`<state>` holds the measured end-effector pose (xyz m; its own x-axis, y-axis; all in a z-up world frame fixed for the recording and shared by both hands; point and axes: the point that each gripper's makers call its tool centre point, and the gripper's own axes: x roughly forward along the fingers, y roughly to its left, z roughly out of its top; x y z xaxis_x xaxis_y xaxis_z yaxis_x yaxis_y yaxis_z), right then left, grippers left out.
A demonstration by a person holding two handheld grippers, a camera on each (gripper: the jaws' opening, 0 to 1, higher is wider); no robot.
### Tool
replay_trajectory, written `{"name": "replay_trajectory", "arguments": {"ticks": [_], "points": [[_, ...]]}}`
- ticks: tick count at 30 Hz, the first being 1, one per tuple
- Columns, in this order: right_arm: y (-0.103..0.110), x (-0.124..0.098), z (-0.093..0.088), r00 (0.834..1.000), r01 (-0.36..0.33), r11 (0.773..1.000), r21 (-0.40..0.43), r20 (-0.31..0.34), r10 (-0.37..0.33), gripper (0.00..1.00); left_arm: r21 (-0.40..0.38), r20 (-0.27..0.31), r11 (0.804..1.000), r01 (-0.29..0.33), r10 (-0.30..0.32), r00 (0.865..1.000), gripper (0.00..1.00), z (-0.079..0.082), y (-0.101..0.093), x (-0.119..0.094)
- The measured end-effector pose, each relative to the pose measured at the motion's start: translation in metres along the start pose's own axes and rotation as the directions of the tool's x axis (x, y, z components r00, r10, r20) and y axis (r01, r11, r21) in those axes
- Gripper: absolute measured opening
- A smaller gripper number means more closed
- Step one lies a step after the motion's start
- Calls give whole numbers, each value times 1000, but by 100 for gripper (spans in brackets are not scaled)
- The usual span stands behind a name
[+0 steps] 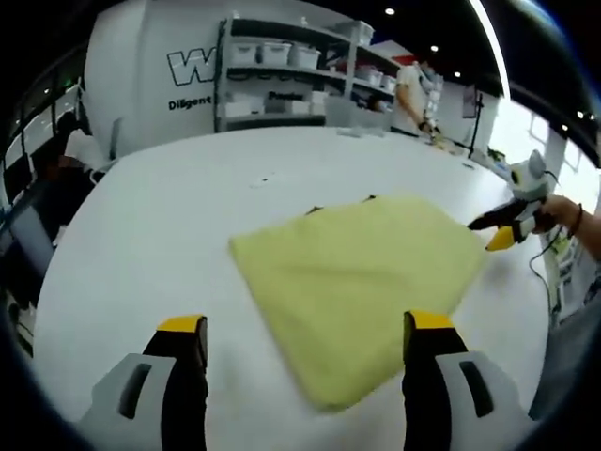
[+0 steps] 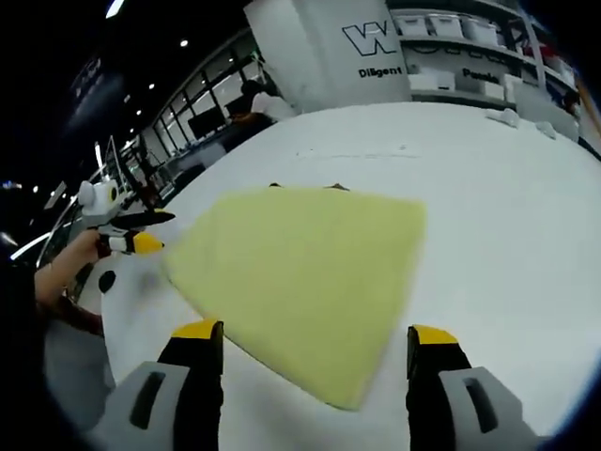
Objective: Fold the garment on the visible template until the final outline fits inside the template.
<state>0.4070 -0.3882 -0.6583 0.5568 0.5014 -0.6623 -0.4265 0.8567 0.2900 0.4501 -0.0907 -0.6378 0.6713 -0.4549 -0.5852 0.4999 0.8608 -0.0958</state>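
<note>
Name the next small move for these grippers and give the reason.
Probably hold off and check the outline: the yellow garment lies folded flat on the white table, both grippers' jaws stand open and empty, and only dark slivers of the template peek past its far edge.

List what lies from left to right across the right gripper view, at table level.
Person's hand → left gripper → yellow garment → bare white table.

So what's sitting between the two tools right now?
The folded yellow garment spans that stretch of the white table. In the left gripper view, the right tool is at its far corner; in the right gripper view, the left tool is at the opposite corner.
</note>
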Motion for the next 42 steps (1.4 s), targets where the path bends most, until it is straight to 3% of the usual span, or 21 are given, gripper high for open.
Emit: {"name": "replay_trajectory", "arguments": {"ticks": [6, 10, 16, 22, 27, 33, 42], "points": [[0, -3, -9, 1000, 7, 1000, -9, 18, -7, 65, 39, -25, 999, 25, -24, 999, 69, -15, -5, -11], [1, -2, -12, 999, 7, 1000, 1, 37, -7, 62, 46, -60, 997, 60, -57, 997, 60, -28, -11, -15], [4, -4, -18, 1000, 4, 1000, -13, 26, -3, 57, 41, -65, 994, 99, -96, 993, 49, -38, -19, -17], [1, -7, -24, 1000, 23, 995, -100, 12, -22, 41, 54, -83, 993, 102, -97, 992, 39, -47, -20, -18], [-4, -9, -26, 999, 46, 983, -177, 7, -46, 28, 55, -84, 994, 97, -92, 992, 23, -51, -16, -17], [-11, -12, -24, 997, 73, 986, -152, 22, -70, 14, 60, -82, 993, 106, -101, 992, 12, -50, -14, -13], [-13, -15, -24, 997, 81, 980, -184, 15, -80, 6, 212, -125, 968, 133, -108, 986, 1, -52, -20, -14]]}}
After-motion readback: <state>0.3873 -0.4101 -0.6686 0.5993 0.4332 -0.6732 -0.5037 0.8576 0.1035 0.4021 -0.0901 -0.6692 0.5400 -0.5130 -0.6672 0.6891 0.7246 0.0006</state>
